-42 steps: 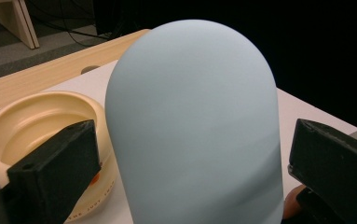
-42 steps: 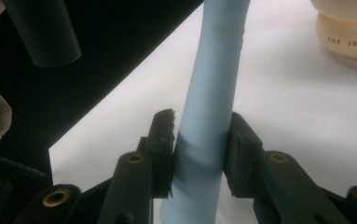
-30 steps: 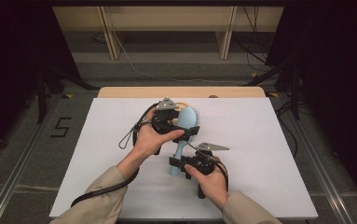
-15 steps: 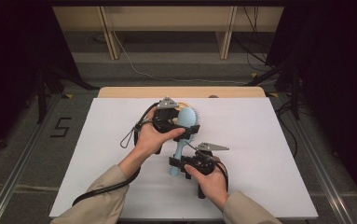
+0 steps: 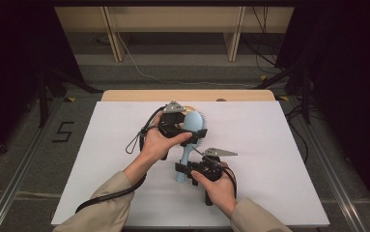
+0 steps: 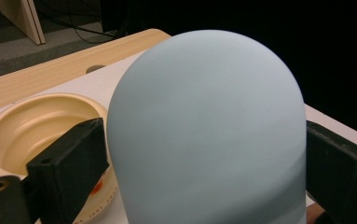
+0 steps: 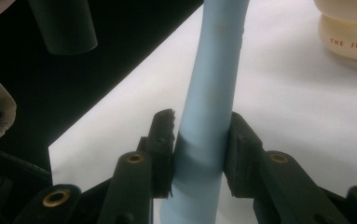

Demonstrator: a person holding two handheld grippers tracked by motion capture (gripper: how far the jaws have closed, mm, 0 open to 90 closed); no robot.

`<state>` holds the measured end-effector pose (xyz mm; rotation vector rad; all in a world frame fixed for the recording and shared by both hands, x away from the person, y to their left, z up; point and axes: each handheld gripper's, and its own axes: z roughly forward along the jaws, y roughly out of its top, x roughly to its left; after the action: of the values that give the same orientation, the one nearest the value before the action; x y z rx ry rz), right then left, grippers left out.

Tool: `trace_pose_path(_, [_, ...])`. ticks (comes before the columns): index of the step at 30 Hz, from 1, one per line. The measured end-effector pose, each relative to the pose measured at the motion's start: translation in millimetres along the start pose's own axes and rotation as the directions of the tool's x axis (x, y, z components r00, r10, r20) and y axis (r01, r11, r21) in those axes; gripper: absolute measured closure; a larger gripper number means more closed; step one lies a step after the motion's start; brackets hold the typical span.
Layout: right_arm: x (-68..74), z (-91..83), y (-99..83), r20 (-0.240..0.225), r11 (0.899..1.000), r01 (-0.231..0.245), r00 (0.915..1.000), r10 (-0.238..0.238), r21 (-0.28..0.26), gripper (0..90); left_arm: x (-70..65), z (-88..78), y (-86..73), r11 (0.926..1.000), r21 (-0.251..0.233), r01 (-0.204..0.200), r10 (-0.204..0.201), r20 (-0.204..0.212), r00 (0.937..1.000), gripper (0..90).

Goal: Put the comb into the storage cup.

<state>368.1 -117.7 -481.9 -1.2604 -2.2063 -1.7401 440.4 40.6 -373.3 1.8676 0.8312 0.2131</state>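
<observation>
A pale blue hairbrush (image 5: 191,133) was held above the white tabletop (image 5: 279,159) by both tools, near its middle. The left claw (image 5: 185,126) was clenched on the wide brush head (image 6: 206,130), one jaw on each side of its smooth back. The right claw (image 5: 186,169) was grasping the handle (image 7: 209,116) low down, close to its end, with both pads pressed on it. The bristles pointed to the person's right in the high view.

Behind the brush stood a cream bowl-shaped object (image 6: 41,126) with printed letters (I could not read the whole text), just beside the left claw.

Several things could go wrong from here, in my judgement. The back of the head looked rounded and smooth, so the left jaws could slide off it if the person pulled or twisted. If both hands moved in different directions, the handle could turn between the right pads, or the brush could bend. The cream object was very near, and a careless swing of the left hand could knock it.
</observation>
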Motion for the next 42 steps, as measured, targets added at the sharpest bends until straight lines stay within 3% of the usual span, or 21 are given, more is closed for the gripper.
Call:
trace_pose_path(9, [-1.0, 0.2, -0.4, 0.002, 1.000, -0.001, 1.0000, 0.001, 0.001, 67.7, -0.3, -1.2, -0.3, 0.9999, -0.005, 0.011, -0.011, 0.001, 0.9999, 15.1])
trace_pose_path(42, [0.1, 2.7, -1.4, 0.009, 0.999, 0.034, 0.9994, -0.034, 0.013, 65.7, -4.8, -7.9, -4.4, 0.9991, -0.040, 0.013, -0.013, -0.003, 0.9999, 17.8])
